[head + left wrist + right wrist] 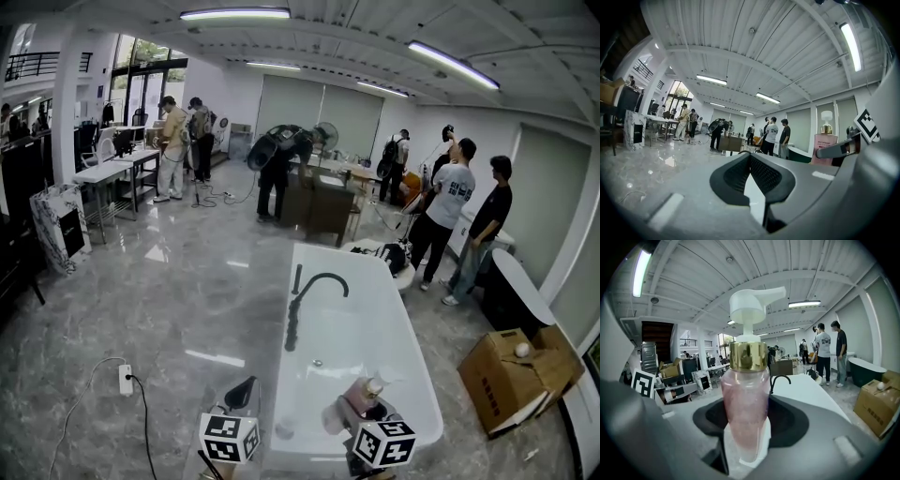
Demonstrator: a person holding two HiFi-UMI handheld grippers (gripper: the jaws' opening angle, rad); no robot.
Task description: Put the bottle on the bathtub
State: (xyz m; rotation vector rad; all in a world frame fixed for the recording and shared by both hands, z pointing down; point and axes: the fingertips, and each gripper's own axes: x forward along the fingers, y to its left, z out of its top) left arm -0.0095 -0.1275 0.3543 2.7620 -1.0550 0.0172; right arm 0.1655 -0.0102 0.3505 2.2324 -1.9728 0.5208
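Note:
A pink bottle (364,394) with a gold collar and a white pump stands upright between the jaws of my right gripper (361,407), which is shut on it above the near end of the white bathtub (349,281). In the right gripper view the bottle (745,399) fills the middle, held low on its body by the right gripper (745,430). My left gripper (242,394) is beside the tub's near left rim, its jaws shut with nothing in them. The left gripper view shows the left gripper (750,157) and the bottle (825,140) at its right.
A black curved faucet (298,307) rises from the tub's left rim. On the floor lie a power strip with its cable (126,378) at the left and an open cardboard box (511,377) at the right. Several people (448,211) stand at the back.

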